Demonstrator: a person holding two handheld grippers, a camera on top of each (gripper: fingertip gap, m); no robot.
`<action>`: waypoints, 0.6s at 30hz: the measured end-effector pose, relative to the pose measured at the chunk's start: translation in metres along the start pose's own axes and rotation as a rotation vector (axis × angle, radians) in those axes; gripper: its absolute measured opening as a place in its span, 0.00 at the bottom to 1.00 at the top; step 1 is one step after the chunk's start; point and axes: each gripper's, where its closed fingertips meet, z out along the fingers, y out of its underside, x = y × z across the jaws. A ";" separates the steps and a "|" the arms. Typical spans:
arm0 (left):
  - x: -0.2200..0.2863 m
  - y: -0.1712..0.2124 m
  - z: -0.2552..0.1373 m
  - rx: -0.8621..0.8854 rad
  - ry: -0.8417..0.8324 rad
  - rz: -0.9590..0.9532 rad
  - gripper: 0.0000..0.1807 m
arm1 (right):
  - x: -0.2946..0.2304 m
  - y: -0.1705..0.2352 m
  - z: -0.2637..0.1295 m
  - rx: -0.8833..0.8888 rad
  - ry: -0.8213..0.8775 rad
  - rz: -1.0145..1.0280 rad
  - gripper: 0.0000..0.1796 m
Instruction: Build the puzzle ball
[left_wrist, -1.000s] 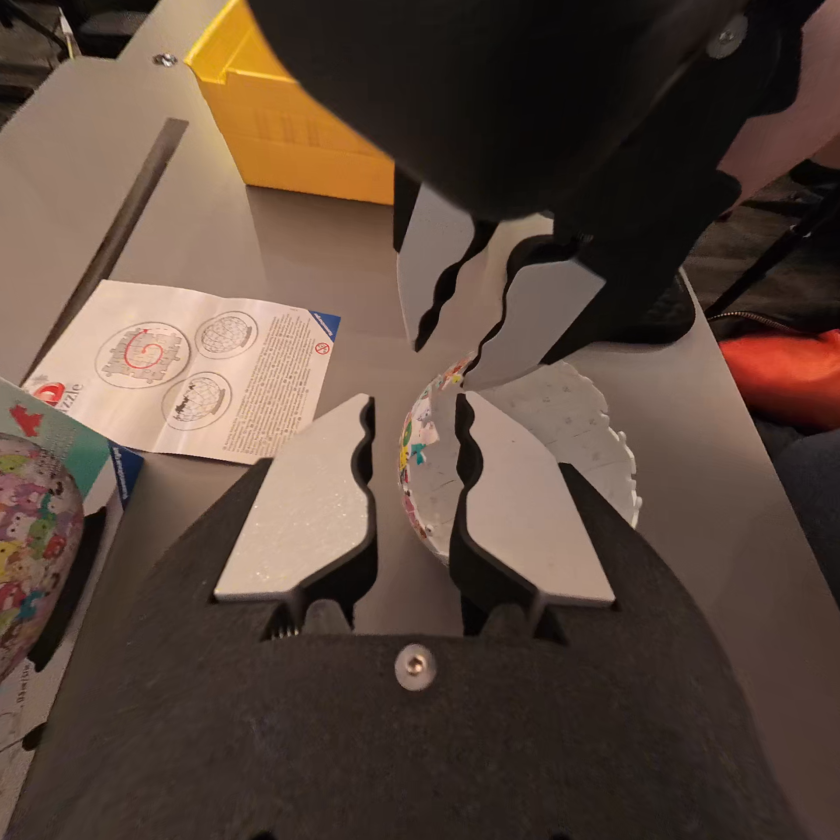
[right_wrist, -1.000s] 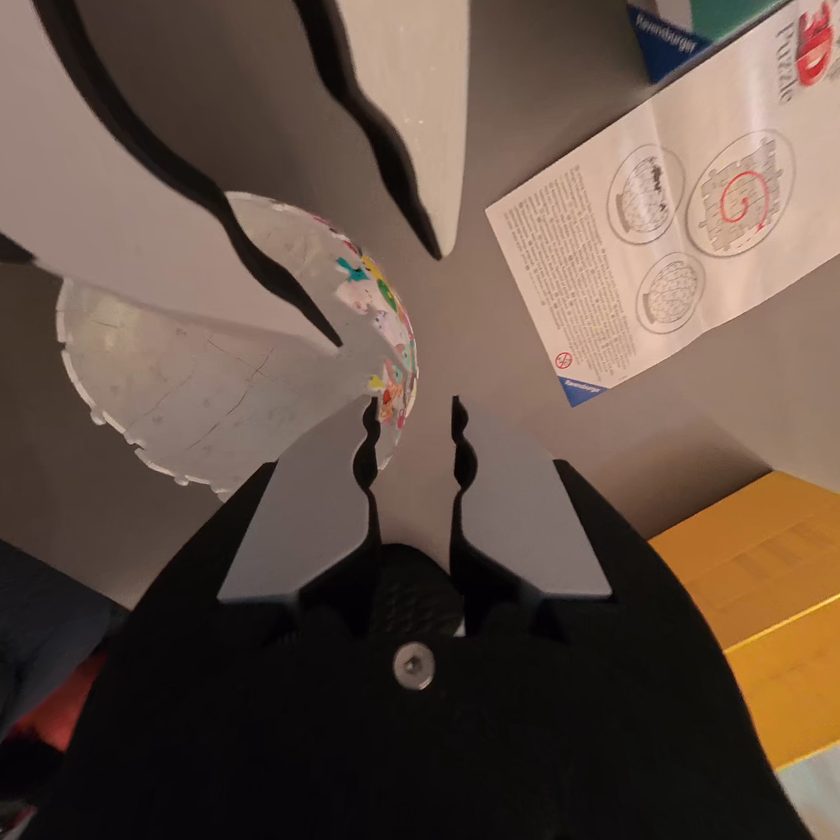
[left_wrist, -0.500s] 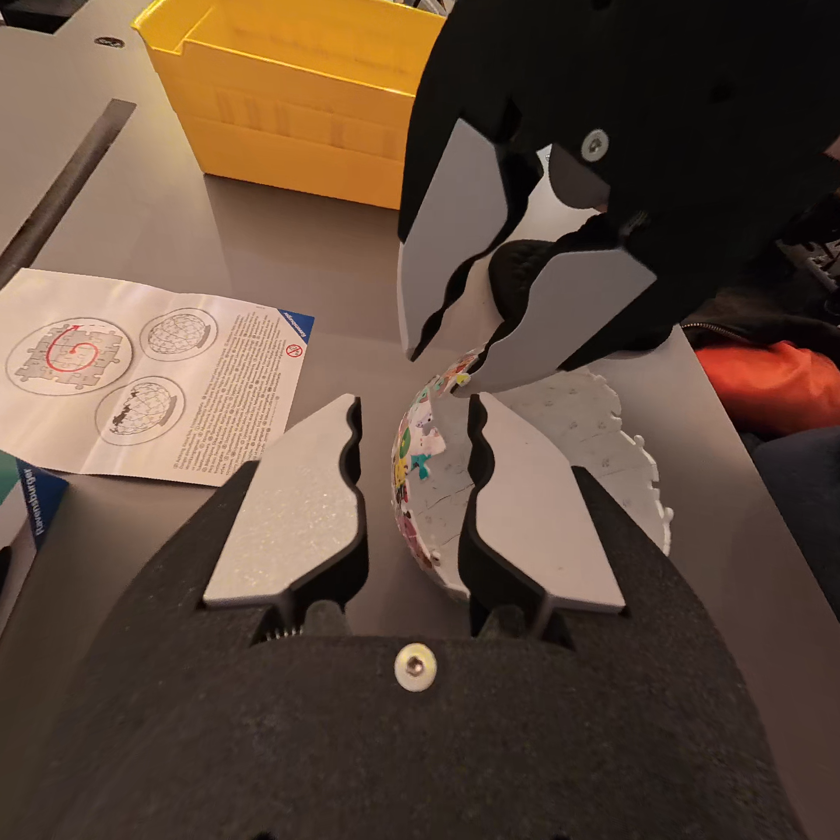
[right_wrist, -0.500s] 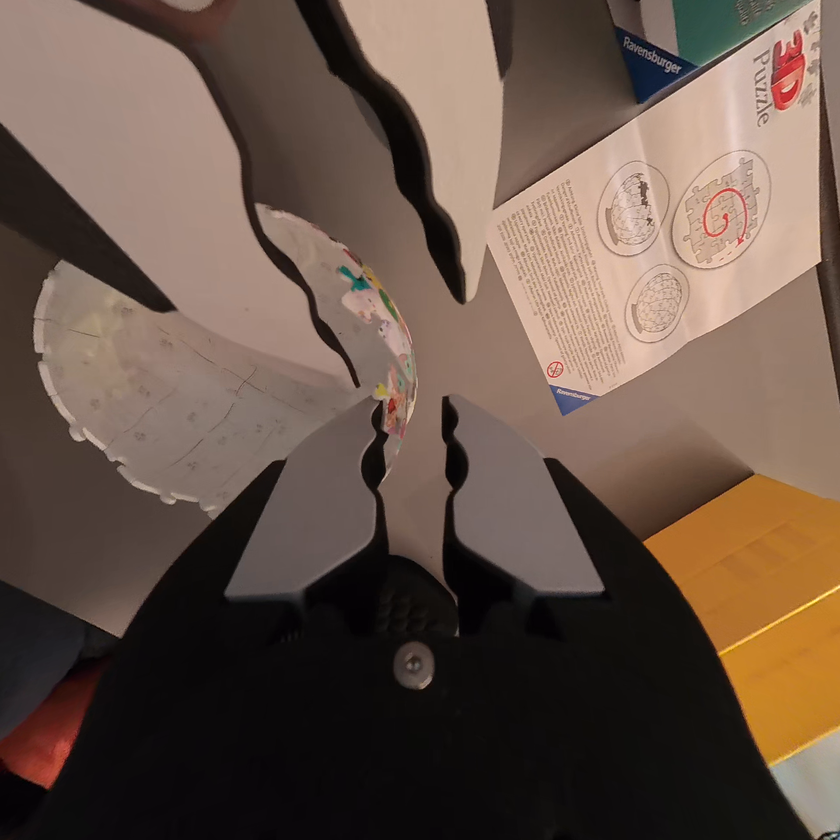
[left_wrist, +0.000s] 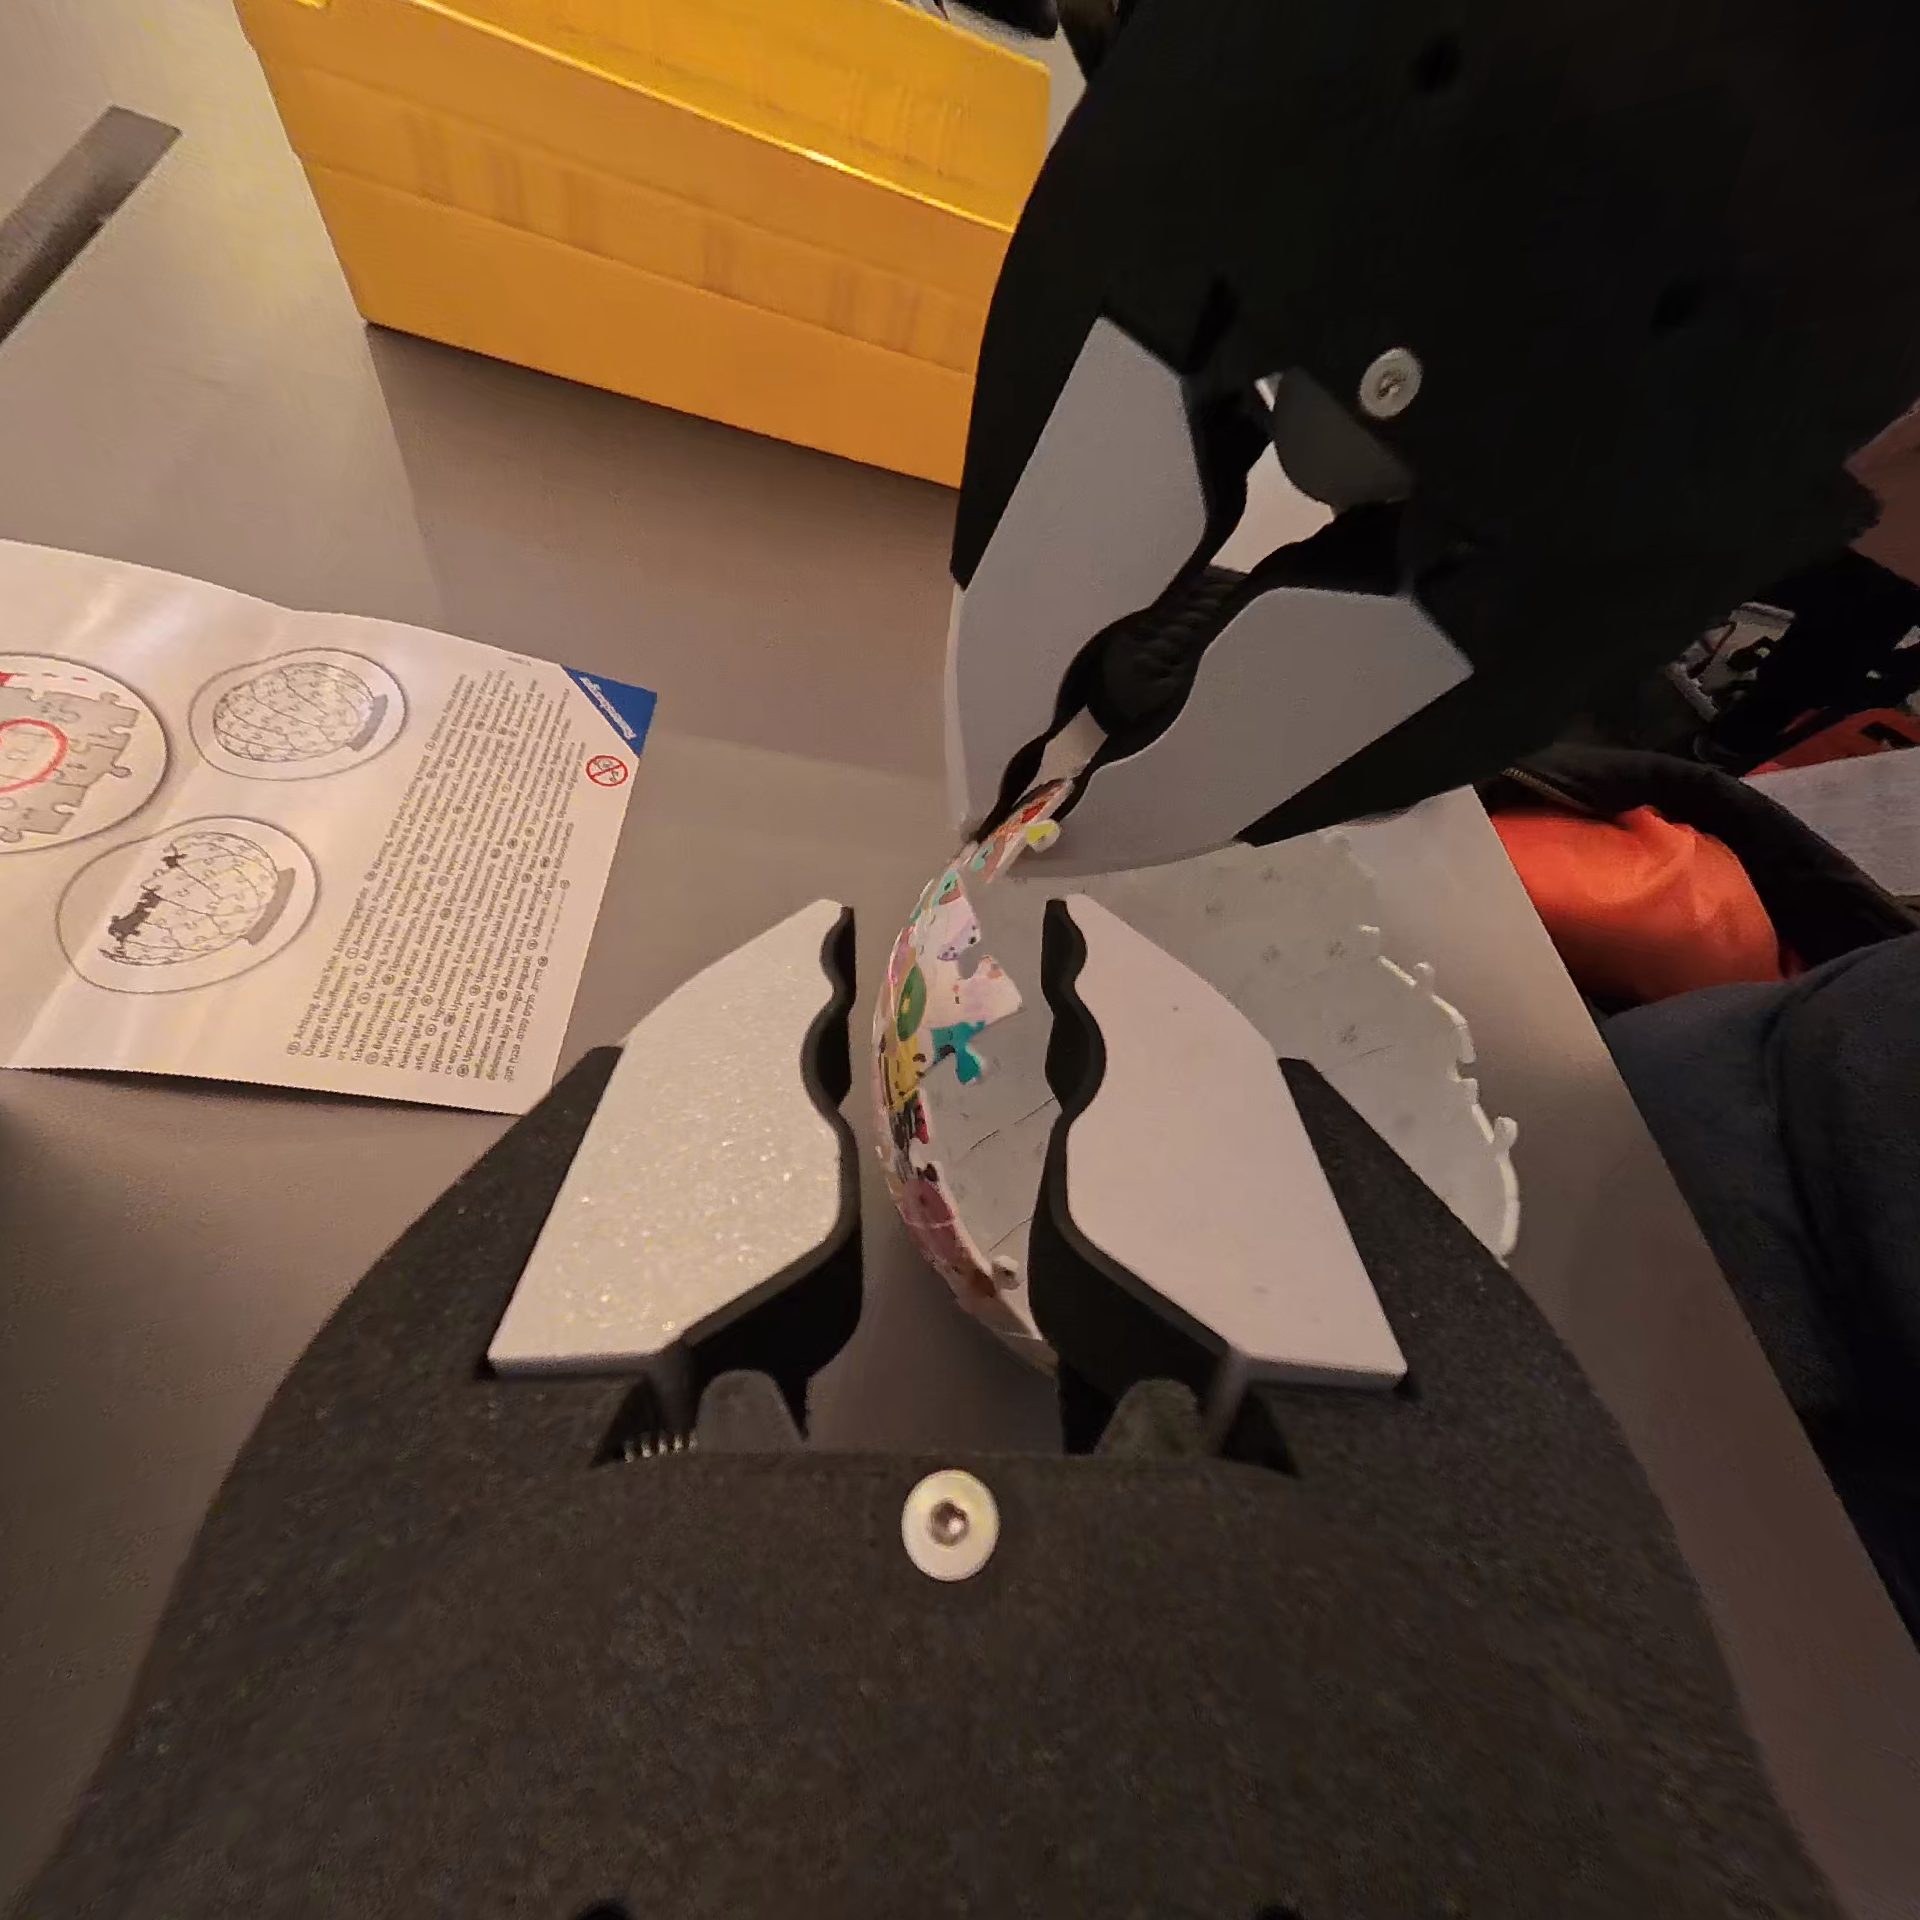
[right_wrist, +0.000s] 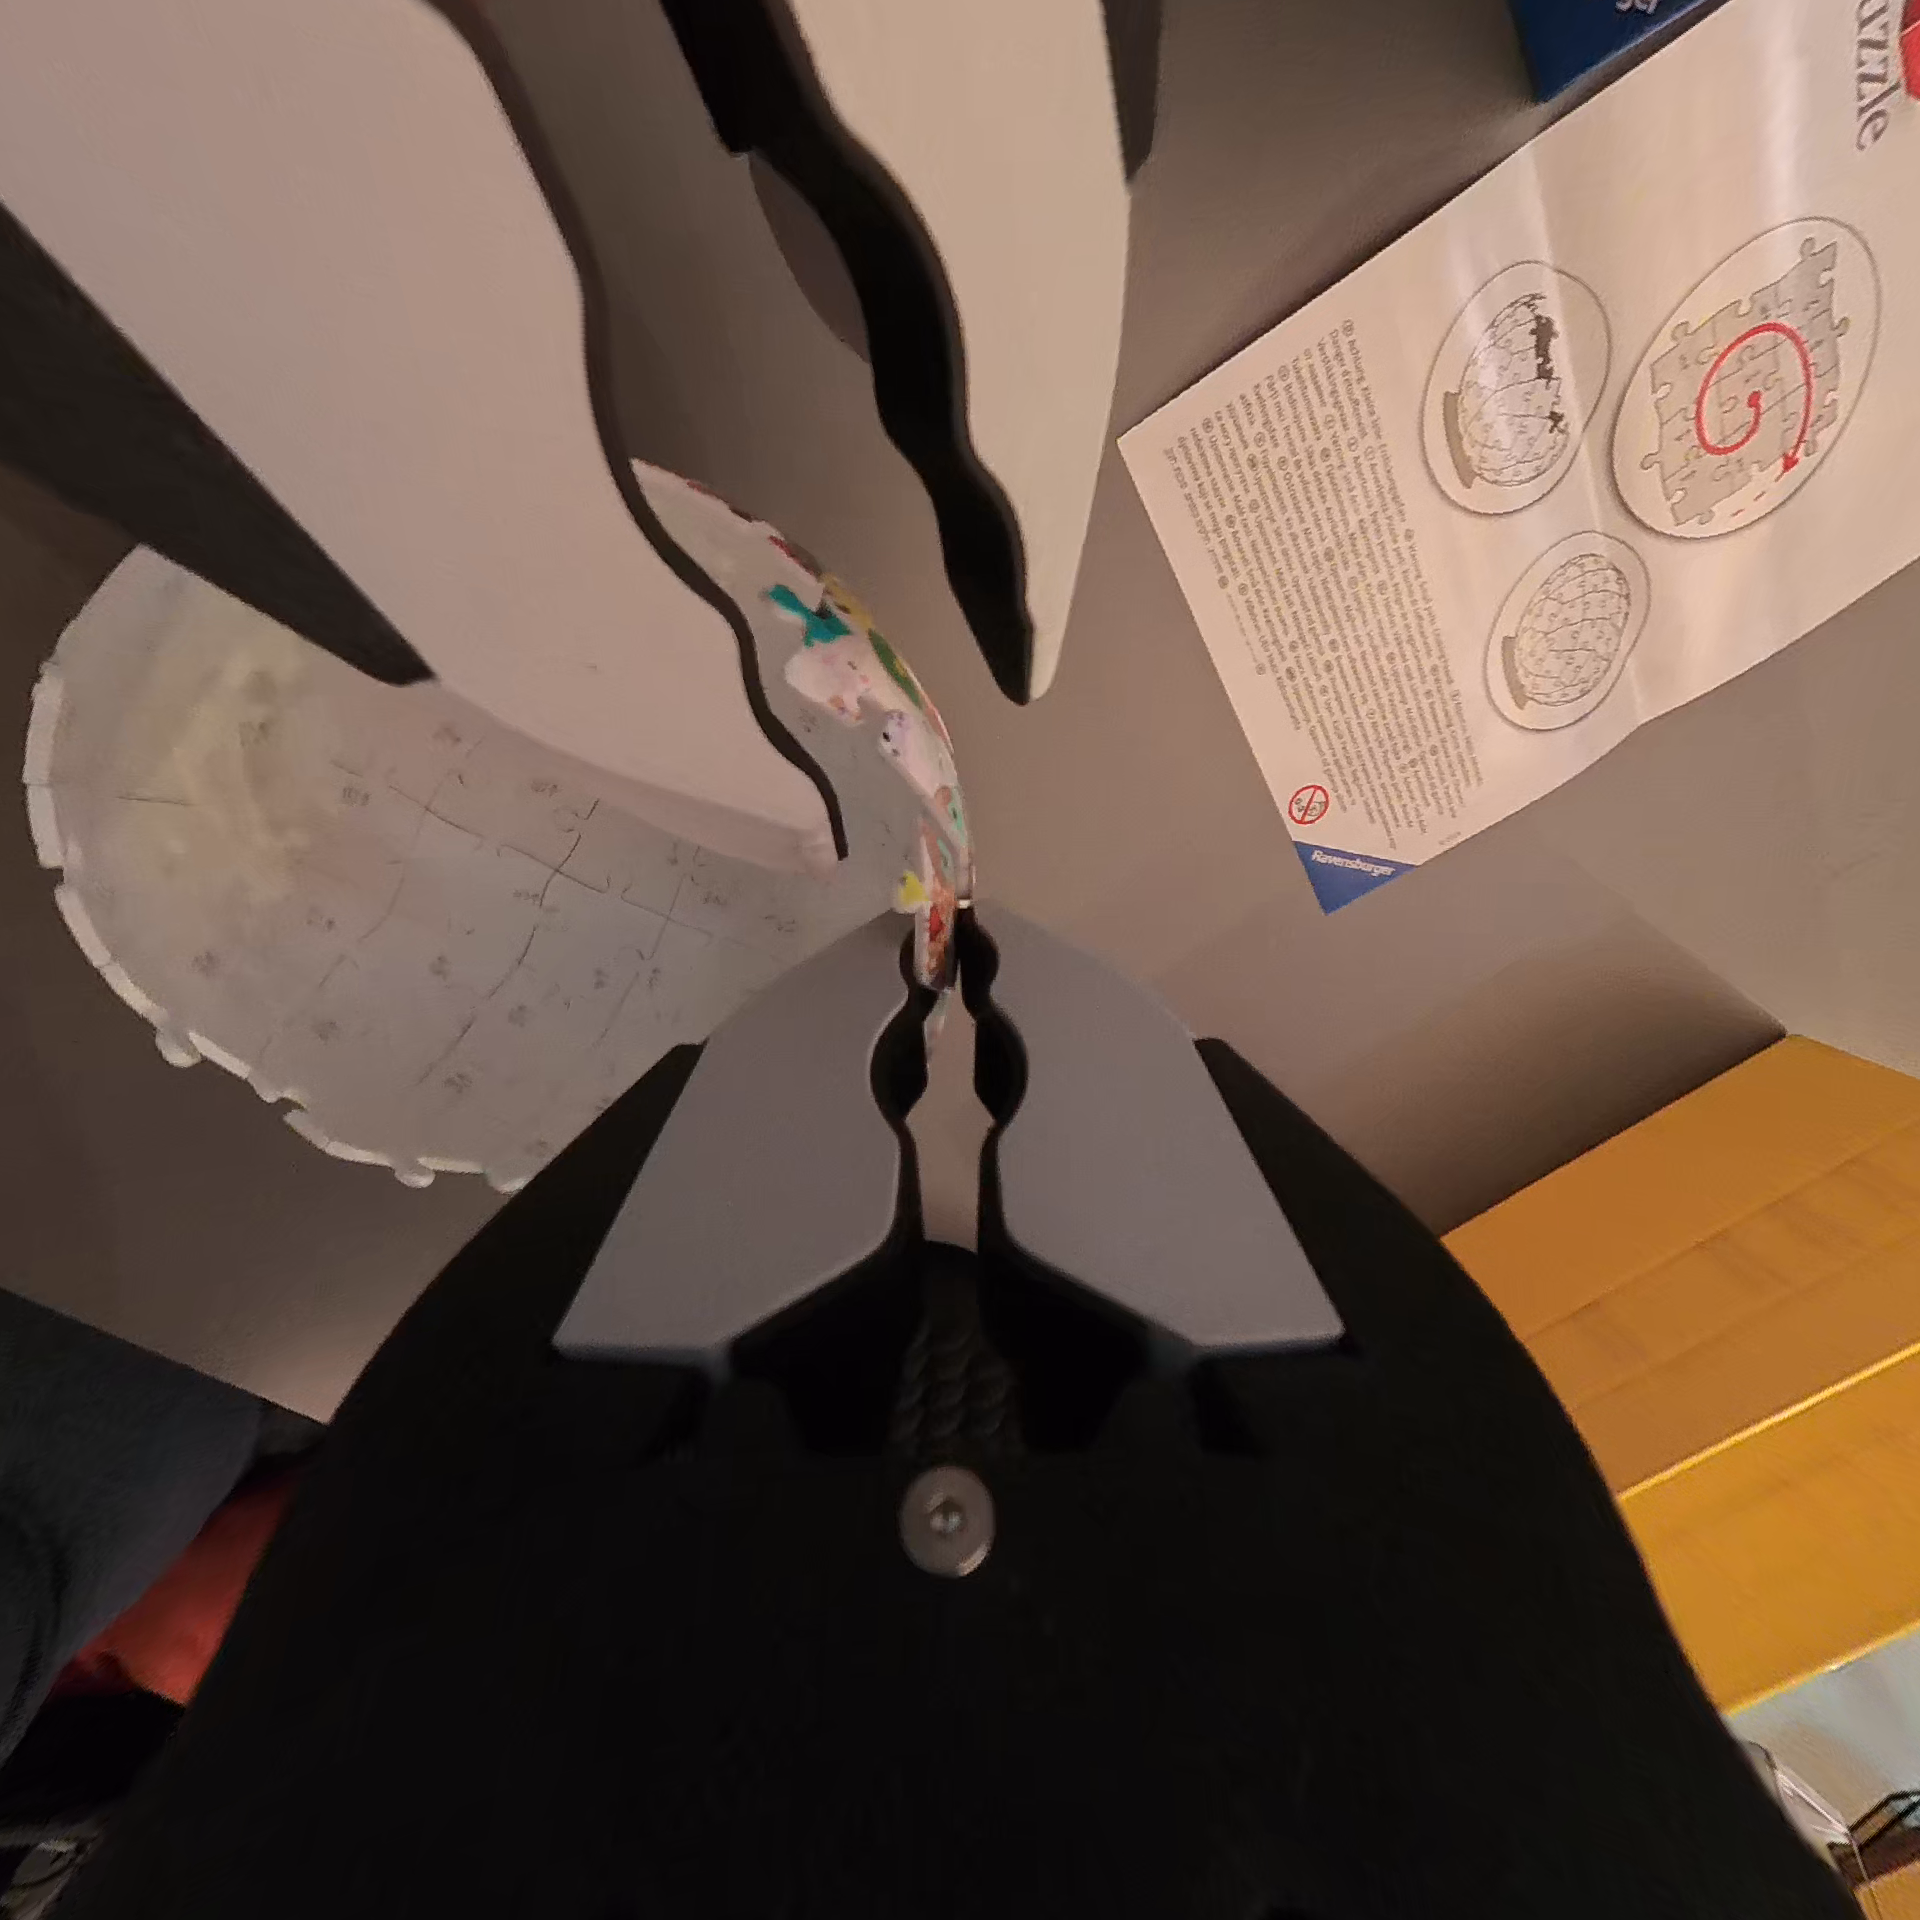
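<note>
Left wrist view: the left gripper (left_wrist: 948, 997) stands spread, its two fingers straddling the wall of the half-built puzzle ball (left_wrist: 1309, 997), a white curved shell with colourful printed outside, which sits on the grey desk (left_wrist: 623, 540). One finger is outside the shell, one inside; whether either pad touches it I cannot tell. Opposite, the right gripper (left_wrist: 1013, 831) is clenched on the shell's top rim, pinching a small colourful puzzle piece (left_wrist: 1023, 821) there. A yellow plastic bin (left_wrist: 665, 239) and a white folded instruction sheet (left_wrist: 312, 831) lie beyond.

Right wrist view: the right gripper (right_wrist: 951, 961) is nearly closed, with the edge of the piece caught between its tips at the rim of the shell (right_wrist: 364, 894). The left gripper (right_wrist: 925, 748) reaches in from above, spread.

Risk, as I judge it: pressing the piece home while the shell is unclamped could tip or slide it, or pop neighbouring pieces apart.
</note>
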 end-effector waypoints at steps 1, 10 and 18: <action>0.000 0.001 0.001 -0.005 -0.002 0.002 0.19 | 0.000 0.000 0.000 -0.001 -0.002 0.007 0.03; 0.000 0.009 0.008 -0.050 -0.009 0.018 0.16 | 0.000 0.000 0.002 -0.036 0.002 0.025 0.03; 0.000 0.008 0.008 -0.043 -0.003 0.007 0.13 | 0.000 0.002 0.003 -0.058 0.000 0.050 0.03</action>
